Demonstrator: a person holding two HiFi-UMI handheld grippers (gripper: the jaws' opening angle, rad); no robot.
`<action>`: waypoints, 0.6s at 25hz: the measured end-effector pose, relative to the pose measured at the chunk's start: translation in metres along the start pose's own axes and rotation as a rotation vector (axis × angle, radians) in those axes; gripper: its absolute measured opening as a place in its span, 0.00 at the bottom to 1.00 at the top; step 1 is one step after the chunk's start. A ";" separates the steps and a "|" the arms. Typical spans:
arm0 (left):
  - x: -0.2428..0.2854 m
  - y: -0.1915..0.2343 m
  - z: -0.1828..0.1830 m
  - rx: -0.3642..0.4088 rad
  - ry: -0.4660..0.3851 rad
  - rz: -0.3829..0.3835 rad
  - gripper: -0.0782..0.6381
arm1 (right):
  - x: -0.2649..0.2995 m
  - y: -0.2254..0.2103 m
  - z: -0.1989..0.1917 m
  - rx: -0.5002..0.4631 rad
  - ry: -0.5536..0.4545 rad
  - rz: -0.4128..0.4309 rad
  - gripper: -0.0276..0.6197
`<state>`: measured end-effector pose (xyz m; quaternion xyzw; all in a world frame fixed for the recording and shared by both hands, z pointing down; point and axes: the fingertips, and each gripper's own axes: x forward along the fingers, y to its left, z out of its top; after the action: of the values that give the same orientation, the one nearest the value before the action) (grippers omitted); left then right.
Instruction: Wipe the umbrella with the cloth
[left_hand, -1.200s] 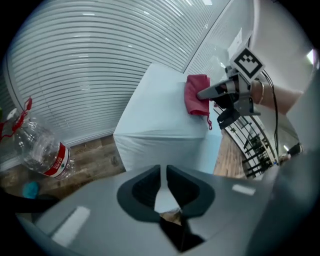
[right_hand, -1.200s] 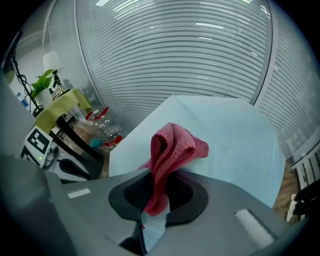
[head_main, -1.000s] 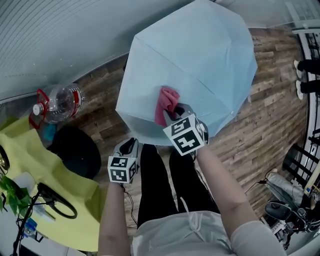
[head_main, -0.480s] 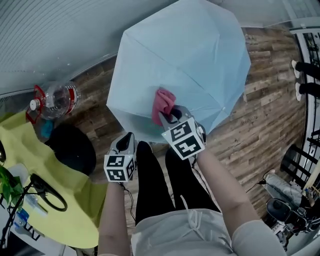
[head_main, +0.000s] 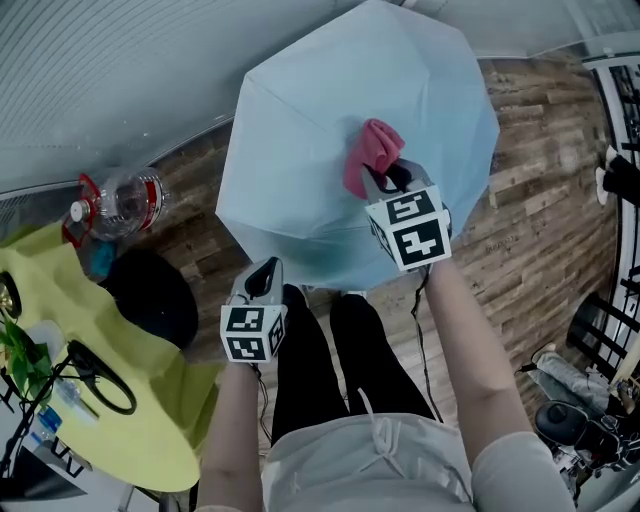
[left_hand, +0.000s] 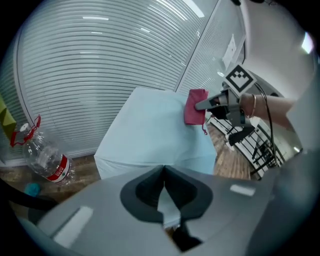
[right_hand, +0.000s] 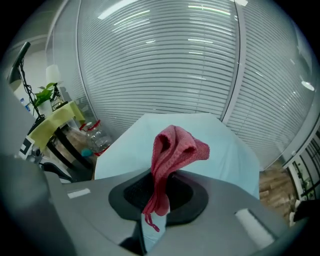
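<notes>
No legible text anywhere, apparently.

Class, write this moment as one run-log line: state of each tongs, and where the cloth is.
left tongs: shut, near umbrella rim | right tongs: shut on cloth | cloth: pink, against umbrella canopy

umbrella (head_main: 320, 130) 1 | cloth (head_main: 376, 152) 1 | bottle (head_main: 118, 203) 1 | tools 2: left tool (head_main: 266, 268), right tool (head_main: 386, 180)

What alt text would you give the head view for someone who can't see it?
Seen from above, the right gripper holds a pink cloth on an open pale-blue umbrella over a wood floor. The left gripper, shut, sits at the umbrella's near rim. A plastic bottle is at the left.
</notes>
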<state>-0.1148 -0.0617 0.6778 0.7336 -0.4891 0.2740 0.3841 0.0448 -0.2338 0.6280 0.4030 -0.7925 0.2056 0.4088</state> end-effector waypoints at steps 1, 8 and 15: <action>0.001 -0.002 -0.001 0.006 0.004 -0.004 0.12 | 0.003 -0.002 -0.005 0.011 0.010 -0.001 0.13; 0.010 -0.009 -0.027 0.006 0.044 -0.003 0.12 | 0.032 0.026 -0.057 -0.004 0.107 0.063 0.13; 0.017 -0.006 -0.054 0.011 0.089 -0.010 0.12 | 0.052 0.061 -0.101 0.040 0.173 0.130 0.13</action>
<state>-0.1041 -0.0243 0.7194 0.7252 -0.4664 0.3073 0.4026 0.0267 -0.1566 0.7290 0.3396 -0.7745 0.2813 0.4534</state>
